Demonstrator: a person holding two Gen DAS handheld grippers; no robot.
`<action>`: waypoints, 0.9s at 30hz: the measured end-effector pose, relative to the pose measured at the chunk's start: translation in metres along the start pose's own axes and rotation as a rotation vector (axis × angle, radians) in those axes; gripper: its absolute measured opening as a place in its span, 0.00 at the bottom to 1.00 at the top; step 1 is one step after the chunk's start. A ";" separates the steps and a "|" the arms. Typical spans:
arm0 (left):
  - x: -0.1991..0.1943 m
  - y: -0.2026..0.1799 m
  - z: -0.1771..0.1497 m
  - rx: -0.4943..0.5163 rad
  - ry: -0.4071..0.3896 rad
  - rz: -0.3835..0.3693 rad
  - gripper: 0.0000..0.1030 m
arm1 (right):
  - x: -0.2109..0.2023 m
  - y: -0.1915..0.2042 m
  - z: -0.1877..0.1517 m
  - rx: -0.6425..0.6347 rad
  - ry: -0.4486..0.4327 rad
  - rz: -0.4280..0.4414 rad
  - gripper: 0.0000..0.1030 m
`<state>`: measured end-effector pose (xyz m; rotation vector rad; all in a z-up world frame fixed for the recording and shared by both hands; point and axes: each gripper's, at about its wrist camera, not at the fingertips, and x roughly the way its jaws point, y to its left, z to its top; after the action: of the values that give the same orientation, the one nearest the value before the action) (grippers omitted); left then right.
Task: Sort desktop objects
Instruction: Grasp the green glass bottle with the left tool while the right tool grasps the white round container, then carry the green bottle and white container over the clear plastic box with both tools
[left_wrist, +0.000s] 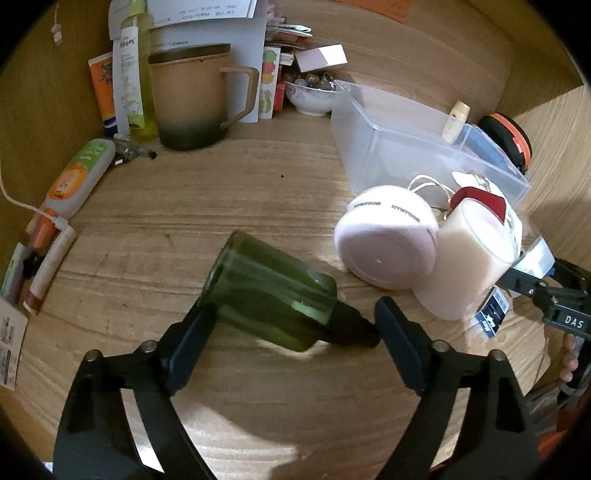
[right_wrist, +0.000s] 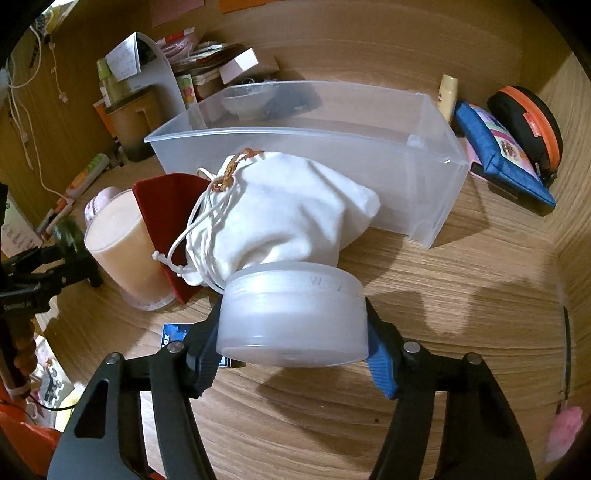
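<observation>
— Left gripper (left_wrist: 291, 325)?
— Spread wide around a green bottle (left_wrist: 269, 291) lying on the wooden desk (left_wrist: 221, 192); near-left pad against the bottle's base, right pad just beside the dark cap (contact there hard to tell).
— Right gripper (right_wrist: 291, 347)?
— Half closed, blue pads (right_wrist: 380, 365) pressing both sides of a frosted round jar (right_wrist: 291, 314), near the middle of the desk.
— Beyond the jar?
— A white drawstring pouch (right_wrist: 280, 214) touching it, then a clear plastic bin (right_wrist: 406, 158) farther back.
</observation>
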<state>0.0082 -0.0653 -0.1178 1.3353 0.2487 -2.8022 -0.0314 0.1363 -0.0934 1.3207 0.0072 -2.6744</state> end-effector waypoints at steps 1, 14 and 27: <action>0.001 0.000 0.001 0.002 -0.002 0.002 0.81 | 0.000 0.000 -0.001 0.002 -0.001 -0.002 0.61; 0.006 0.005 0.012 -0.009 -0.025 -0.036 0.46 | -0.017 -0.003 -0.005 0.012 -0.053 -0.014 0.61; -0.017 0.005 0.003 -0.018 -0.073 -0.071 0.34 | -0.035 -0.009 -0.002 0.016 -0.100 -0.027 0.61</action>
<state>0.0167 -0.0719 -0.1033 1.2418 0.3248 -2.8926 -0.0107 0.1498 -0.0674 1.1979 -0.0079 -2.7657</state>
